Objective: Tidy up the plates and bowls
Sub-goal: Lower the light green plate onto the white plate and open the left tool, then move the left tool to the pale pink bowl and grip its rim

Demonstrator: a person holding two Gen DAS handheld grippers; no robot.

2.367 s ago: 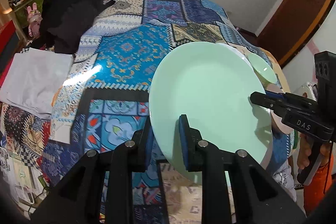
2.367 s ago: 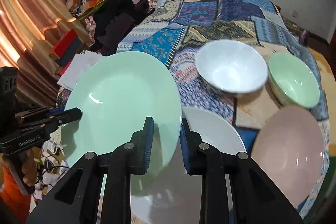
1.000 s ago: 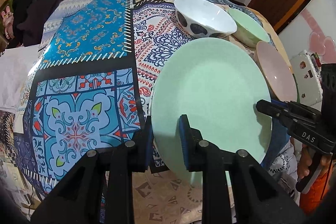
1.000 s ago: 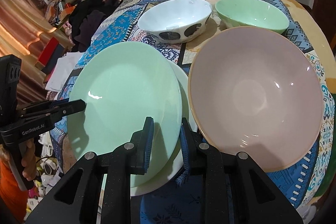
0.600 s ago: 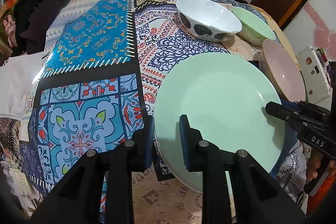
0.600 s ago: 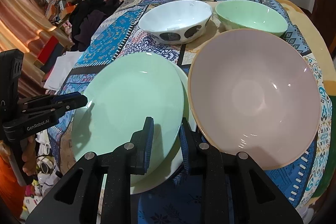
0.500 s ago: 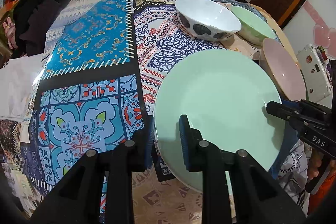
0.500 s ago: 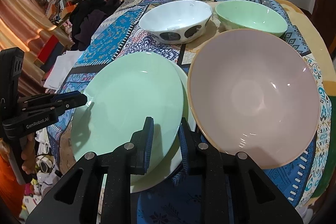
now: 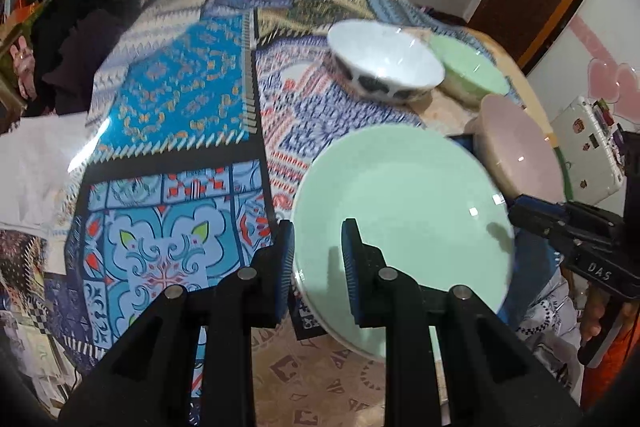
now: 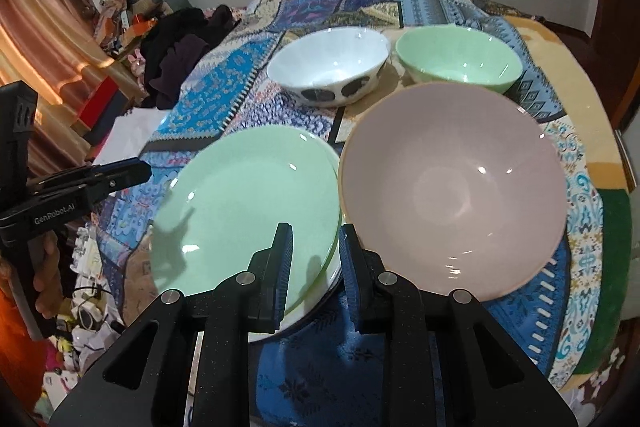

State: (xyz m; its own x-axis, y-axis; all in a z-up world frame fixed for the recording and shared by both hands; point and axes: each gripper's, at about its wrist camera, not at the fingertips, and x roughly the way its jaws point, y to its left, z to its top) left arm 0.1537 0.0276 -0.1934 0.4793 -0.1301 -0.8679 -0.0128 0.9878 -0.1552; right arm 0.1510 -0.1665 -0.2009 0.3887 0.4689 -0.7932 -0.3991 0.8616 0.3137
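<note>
Left wrist: green plate (image 9: 404,211) rim between jaws.

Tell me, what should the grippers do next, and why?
Probably move the right gripper across to the rim of the pink bowl. The green plate already lies on the white plate, and neither the right nor the left gripper, both shut, seems to hold it. The pink bowl sits right beside the plates, unstacked.
</note>
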